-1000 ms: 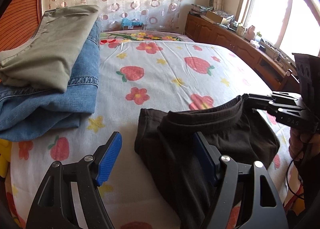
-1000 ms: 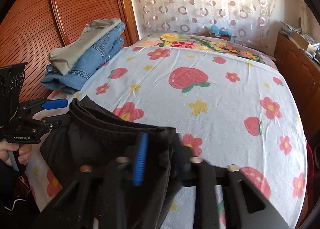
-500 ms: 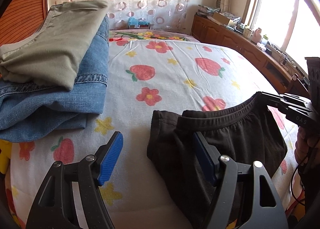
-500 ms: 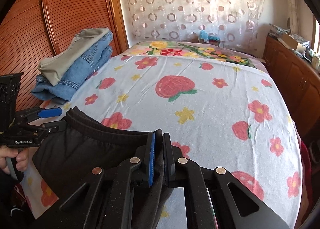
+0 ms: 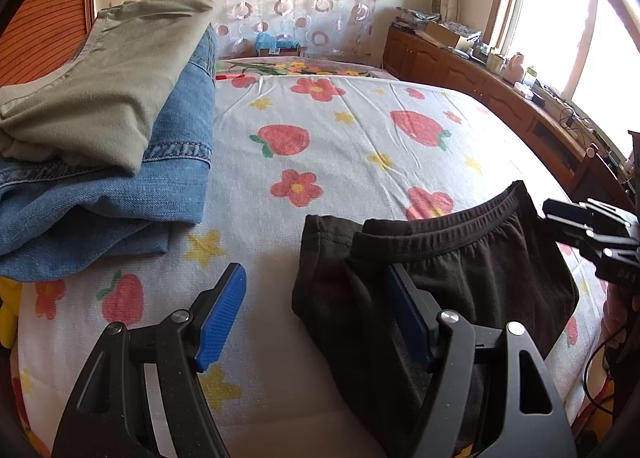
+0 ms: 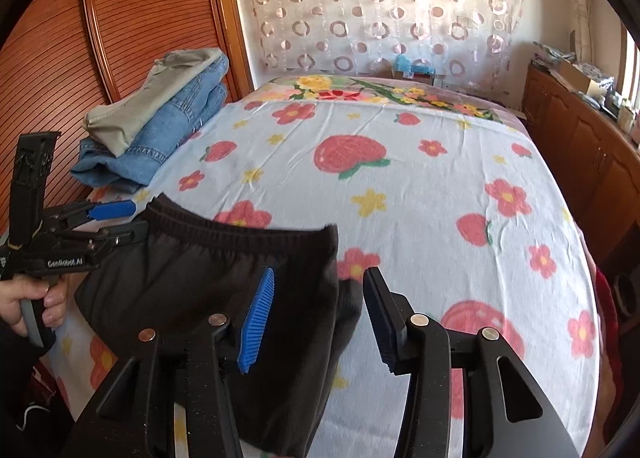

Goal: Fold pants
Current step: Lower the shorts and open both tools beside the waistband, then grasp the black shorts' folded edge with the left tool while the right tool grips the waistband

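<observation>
Pants (image 6: 192,282): black, folded, lay on the bed (image 6: 420,193) at its near edge; waistband ran across, from left gripper to right.
Right gripper (image 6: 316,322): jaws had just been opening; apart, the pants' right corner under them, pads clear of the cloth.
Left gripper (image 5: 316,314): jaws wide, gripping nothing; pants' left edge lay between them.
Nearer hand: both about equal, one at each end.
Stack (image 5: 104,161): khaki over jeans, well left of pants.

I see a bed (image 6: 400,185) under a strawberry-print sheet, a ribbed wooden panel (image 6: 132,17) on the left, a ring-patterned curtain (image 6: 384,5) behind, and low wooden cabinets (image 5: 472,85) beneath a sunlit window (image 5: 560,13).
</observation>
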Action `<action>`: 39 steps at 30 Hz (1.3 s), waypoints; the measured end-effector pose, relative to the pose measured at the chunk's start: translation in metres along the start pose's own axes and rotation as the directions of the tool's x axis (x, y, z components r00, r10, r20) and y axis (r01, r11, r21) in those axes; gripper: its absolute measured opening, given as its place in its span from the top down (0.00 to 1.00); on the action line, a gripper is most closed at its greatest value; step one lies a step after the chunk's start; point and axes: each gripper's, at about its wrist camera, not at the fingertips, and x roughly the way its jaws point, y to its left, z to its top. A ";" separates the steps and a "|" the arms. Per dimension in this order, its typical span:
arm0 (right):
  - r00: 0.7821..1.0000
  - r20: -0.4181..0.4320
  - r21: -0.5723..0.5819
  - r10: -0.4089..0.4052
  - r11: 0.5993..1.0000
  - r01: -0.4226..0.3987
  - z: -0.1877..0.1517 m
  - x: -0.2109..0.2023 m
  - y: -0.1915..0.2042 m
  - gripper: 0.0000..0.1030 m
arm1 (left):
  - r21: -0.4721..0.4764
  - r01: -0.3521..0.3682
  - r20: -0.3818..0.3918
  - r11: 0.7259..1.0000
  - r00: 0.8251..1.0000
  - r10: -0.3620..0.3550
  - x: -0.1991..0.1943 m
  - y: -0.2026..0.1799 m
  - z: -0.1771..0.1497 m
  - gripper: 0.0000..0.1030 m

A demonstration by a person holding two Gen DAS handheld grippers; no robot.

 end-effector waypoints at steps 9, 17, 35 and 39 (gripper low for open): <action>0.999 -0.046 0.013 -0.002 1.000 0.002 -0.010 0.011 -0.009 0.53 | -0.012 0.006 -0.010 1.000 1.000 -0.006 0.003 0.002 0.000 0.29; 0.999 -0.034 -0.015 -0.028 1.000 0.028 -0.008 0.023 -0.002 0.53 | -0.010 0.004 -0.009 1.000 1.000 -0.004 0.004 0.002 0.000 0.29; 1.000 -0.022 -0.012 -0.018 1.000 0.018 -0.012 0.024 -0.004 0.52 | 0.061 0.065 0.000 0.996 0.998 -0.065 -0.002 -0.015 0.015 0.46; 1.000 -0.021 -0.009 -0.015 1.000 0.014 -0.012 0.023 -0.005 0.52 | 0.052 0.058 -0.027 0.997 0.998 -0.057 0.007 -0.012 0.014 0.46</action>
